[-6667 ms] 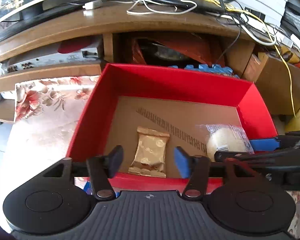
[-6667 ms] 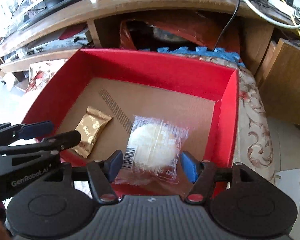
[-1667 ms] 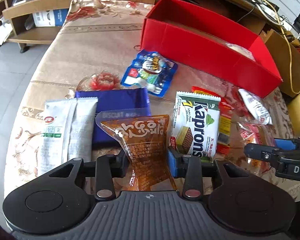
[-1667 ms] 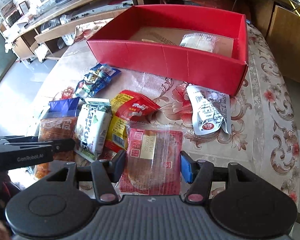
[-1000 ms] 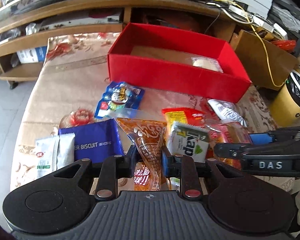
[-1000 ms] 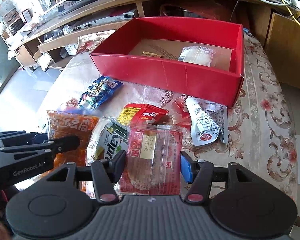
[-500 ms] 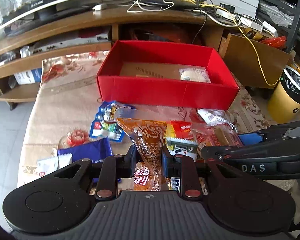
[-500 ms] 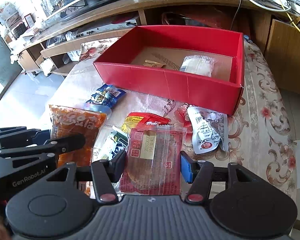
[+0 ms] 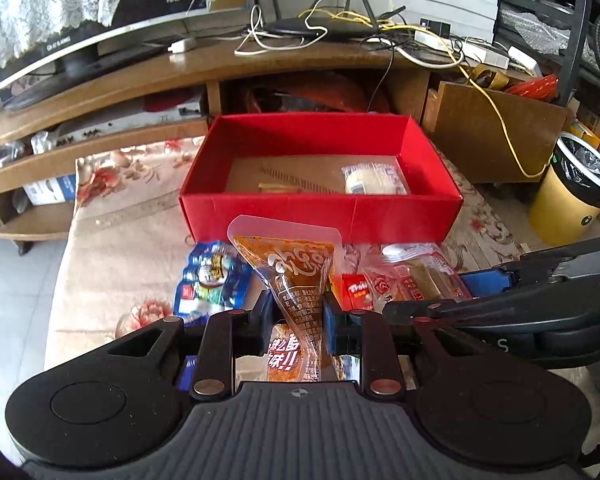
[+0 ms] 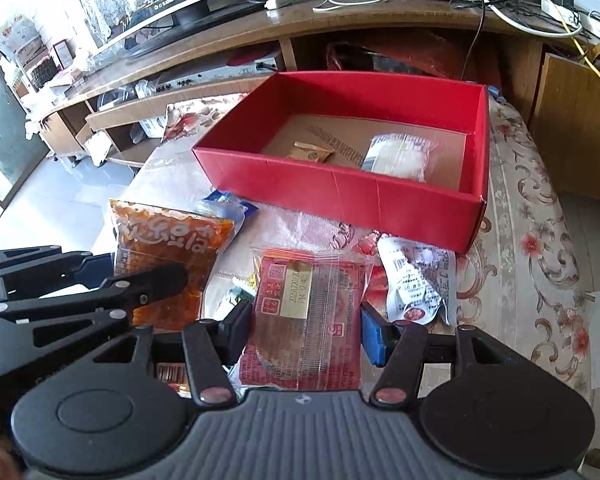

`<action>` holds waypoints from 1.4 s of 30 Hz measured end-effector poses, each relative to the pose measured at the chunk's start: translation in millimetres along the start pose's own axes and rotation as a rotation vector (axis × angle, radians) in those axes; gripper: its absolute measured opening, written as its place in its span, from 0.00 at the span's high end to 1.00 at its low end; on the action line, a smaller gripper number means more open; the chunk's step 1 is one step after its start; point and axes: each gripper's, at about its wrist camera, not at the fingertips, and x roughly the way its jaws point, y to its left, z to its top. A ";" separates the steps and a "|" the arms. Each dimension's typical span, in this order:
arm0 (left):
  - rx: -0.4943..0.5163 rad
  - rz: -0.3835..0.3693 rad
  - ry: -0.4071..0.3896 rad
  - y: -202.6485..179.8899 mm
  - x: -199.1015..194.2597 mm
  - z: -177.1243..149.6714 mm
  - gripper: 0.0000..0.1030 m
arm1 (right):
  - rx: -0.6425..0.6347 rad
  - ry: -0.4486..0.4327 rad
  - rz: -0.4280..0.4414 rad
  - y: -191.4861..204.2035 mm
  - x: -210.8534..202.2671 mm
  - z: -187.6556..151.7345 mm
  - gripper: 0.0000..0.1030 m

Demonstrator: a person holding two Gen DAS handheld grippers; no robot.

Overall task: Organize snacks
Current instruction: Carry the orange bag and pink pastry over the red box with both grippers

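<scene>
My left gripper [image 9: 296, 320] is shut on an orange snack pouch [image 9: 296, 276], held up off the table in front of the red box [image 9: 320, 208]. The same orange snack pouch [image 10: 168, 248] shows at the left of the right wrist view. My right gripper [image 10: 306, 332] is shut on a clear-wrapped red cake packet [image 10: 308, 312], also lifted, short of the red box [image 10: 340, 196]. Inside the box lie a small gold packet [image 10: 310, 152] and a clear-wrapped white bun [image 10: 400, 156]. The right gripper's fingers [image 9: 500, 304] reach in from the right of the left wrist view.
On the floral tablecloth [image 9: 112, 240] lie a blue snack bag [image 9: 208, 280], a red and yellow packet [image 9: 356, 288] and a white sachet [image 10: 416, 280]. Behind the box stands a wooden TV stand [image 9: 180, 76] with cables. A gold bin [image 9: 572, 192] stands at the right.
Both grippers have closed on their packets and lifted them off the table; the left one rose and tilted up with the orange pouch. The box now sits nearer the middle of both views.
</scene>
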 end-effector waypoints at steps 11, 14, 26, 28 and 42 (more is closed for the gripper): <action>0.035 0.003 -0.051 -3.7 2.8 25.2 0.70 | 0.031 -0.048 -0.015 -7.7 -5.2 19.3 0.48; 0.049 0.007 -0.069 -5.6 3.7 33.5 0.70 | 0.042 -0.066 -0.019 -10.2 -7.3 26.5 0.48; 0.125 0.017 -0.130 -22.5 13.5 66.4 0.73 | 0.095 -0.119 -0.054 -28.2 -10.3 54.8 0.48; 0.133 0.018 -0.138 -23.9 15.9 70.1 0.73 | 0.101 -0.123 -0.060 -31.2 -9.6 59.3 0.48; 0.136 0.012 -0.160 -23.8 36.0 98.2 0.74 | 0.119 -0.147 -0.088 -47.5 -0.4 89.4 0.48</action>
